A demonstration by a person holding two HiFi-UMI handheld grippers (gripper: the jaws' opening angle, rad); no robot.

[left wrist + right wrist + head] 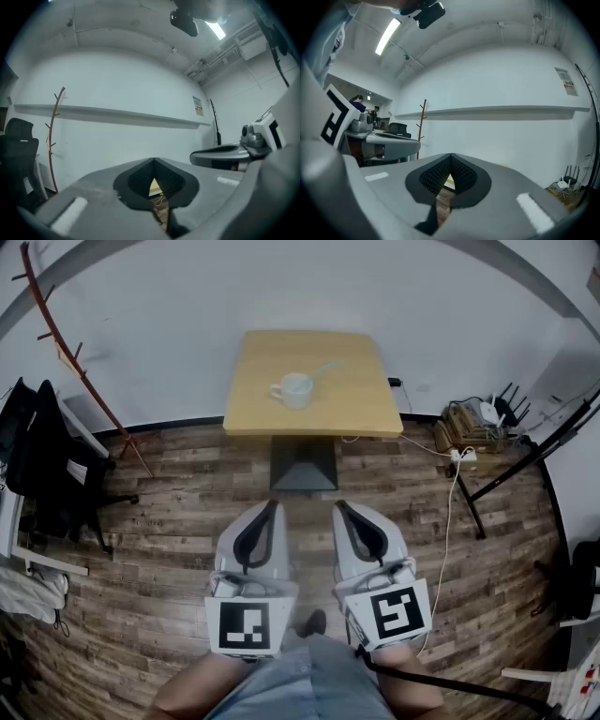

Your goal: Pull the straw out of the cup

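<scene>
On the far surface (361,409) the straw (326,368) sits in the cup (294,390), not yet pulled; left claw (273,508) and right claw (340,508) are closed, empty, well apart from it.

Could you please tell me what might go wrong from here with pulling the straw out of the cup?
Both the left gripper and right gripper are shut, well short of the table; reaching the straw closed could knock it aside.
The straw leans out of the cup, which stands free; a one-gripper pull might tip or drag it.
A white cable trails across the floor; a step forward could snag it.
</scene>
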